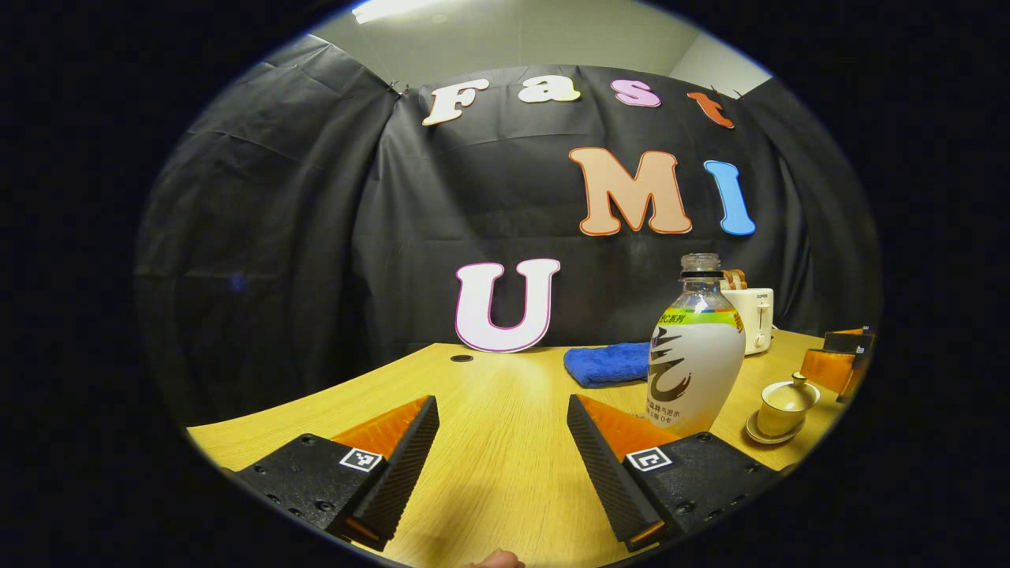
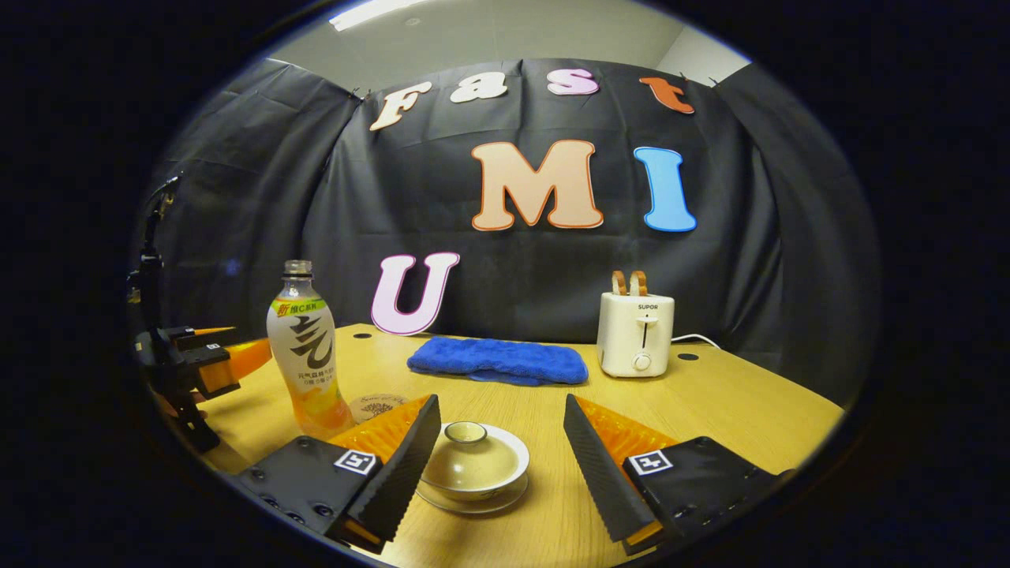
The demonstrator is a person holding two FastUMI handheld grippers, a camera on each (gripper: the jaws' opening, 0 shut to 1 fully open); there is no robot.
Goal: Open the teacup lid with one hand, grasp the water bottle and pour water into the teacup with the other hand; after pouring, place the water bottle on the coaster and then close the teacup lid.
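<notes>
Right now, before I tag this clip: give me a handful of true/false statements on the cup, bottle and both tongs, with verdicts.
1. The lid sits on the teacup. True.
2. The water bottle lies on its side. False: it stands upright on the table.
3. The right tongs are open, the teacup between them. True.
4. The left tongs grip the bottle. False: they are open, with the bottle beyond their right finger.
5. The blue cloth covers the toaster. False: it lies beside it.
</notes>
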